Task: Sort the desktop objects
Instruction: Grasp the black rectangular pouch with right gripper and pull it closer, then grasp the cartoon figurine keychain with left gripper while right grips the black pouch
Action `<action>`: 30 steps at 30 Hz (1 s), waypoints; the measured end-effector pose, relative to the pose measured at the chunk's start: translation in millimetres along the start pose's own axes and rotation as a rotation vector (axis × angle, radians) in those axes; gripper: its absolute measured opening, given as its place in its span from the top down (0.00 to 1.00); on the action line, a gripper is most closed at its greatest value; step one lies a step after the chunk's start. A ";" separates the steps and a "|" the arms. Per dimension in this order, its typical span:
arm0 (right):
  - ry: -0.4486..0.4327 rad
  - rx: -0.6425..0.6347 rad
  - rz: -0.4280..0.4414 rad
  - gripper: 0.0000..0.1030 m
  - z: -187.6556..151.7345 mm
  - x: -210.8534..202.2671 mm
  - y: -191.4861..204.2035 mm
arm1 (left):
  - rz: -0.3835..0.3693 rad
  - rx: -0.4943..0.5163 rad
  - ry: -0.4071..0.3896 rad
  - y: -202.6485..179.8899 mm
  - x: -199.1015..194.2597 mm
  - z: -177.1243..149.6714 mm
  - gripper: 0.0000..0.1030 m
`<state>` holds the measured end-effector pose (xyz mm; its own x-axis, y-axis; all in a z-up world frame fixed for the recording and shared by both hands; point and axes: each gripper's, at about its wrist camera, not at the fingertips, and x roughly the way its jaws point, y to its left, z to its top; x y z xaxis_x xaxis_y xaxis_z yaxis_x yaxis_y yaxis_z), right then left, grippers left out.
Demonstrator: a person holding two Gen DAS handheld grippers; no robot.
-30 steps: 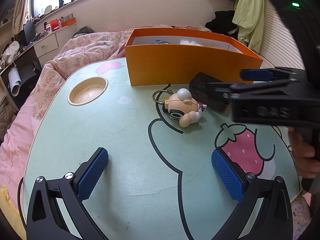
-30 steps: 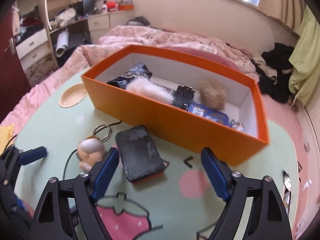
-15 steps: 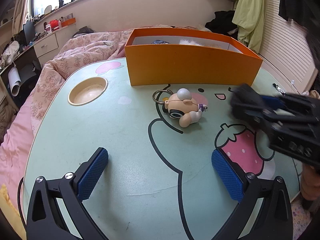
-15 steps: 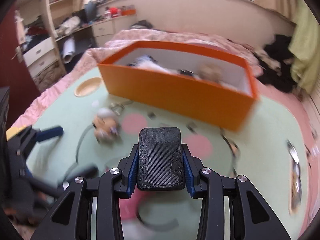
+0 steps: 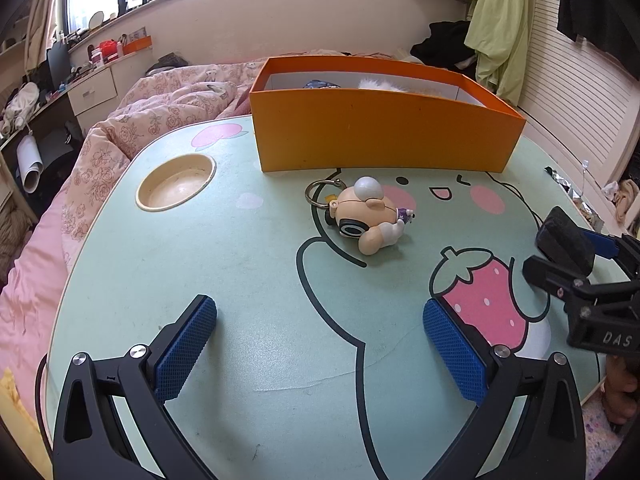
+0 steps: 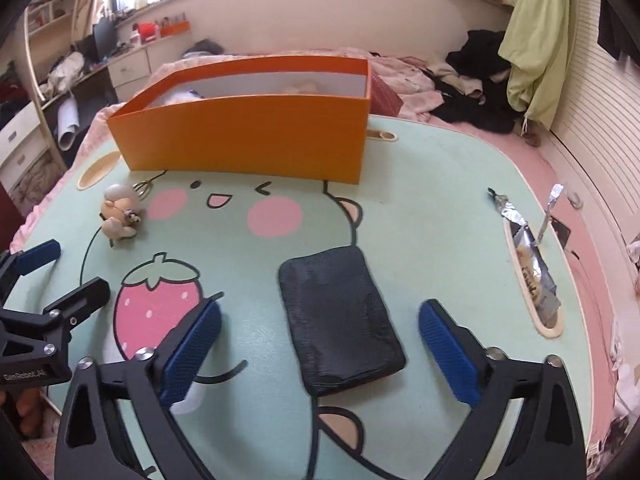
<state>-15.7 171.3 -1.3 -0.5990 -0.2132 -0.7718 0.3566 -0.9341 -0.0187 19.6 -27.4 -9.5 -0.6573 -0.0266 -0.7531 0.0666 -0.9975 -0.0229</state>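
Bedroom setting: a pink floral quilt (image 5: 160, 100) lies on the bed beyond the pale green cartoon-printed bench (image 5: 248, 280), with a green garment (image 6: 540, 40) hanging at the far right.

My left tool (image 5: 320, 344) hovers low over the near edge of the bench with its blue pads spread wide and nothing between them. My right tool (image 6: 320, 344) is likewise spread wide and grips nothing. The flat black textured rectangular case (image 6: 340, 320) lies on the bench between the right tool's pads, clear of both, its long side running near to far with a slight tilt. In the left wrist view this case shows only partly at the right edge, behind the right tool's fingers.

An orange cardboard box with a white interior (image 5: 380, 132) stands at the far side of the bench, open-topped. White fluff and a dark blue item show above its rim; I cannot identify them further.

A beige cartoon-figure keychain with a metal ring (image 5: 368, 216) lies on its side on the bench, just near of the box's left part and well apart from the black case.

A round beige cup recess (image 5: 176, 182) sits in the bench at far left. A foil snack wrapper (image 6: 532, 264) rests in the slot along the right edge.
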 end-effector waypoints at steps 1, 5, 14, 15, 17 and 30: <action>0.001 0.001 0.002 0.00 -0.3 0.9 -0.9 | 0.000 0.000 0.000 0.0 0.0 0.3 0.00; 0.000 0.003 0.005 0.00 -1.2 0.9 -3.2 | 0.000 0.001 0.000 0.4 0.3 0.7 0.00; 0.000 0.004 0.007 0.00 -0.9 1.4 -4.4 | 0.000 0.001 0.000 0.6 0.4 0.6 0.00; 0.000 0.004 0.007 0.00 -0.9 1.4 -4.6 | 0.000 0.001 0.000 0.5 0.4 0.7 0.00; 0.000 0.005 0.008 0.00 -1.1 1.4 -4.2 | 0.002 0.002 0.002 0.7 0.8 0.9 0.00; -0.002 0.010 0.017 0.00 -1.5 0.6 -2.4 | -0.006 0.047 0.012 -18.4 12.3 44.1 0.06</action>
<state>-15.8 173.8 -2.7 -0.5945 -0.2300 -0.7705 0.3599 -0.9330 0.0009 -22.8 -12.2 10.7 -0.6482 -0.0205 -0.7612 0.0276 -0.9996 0.0034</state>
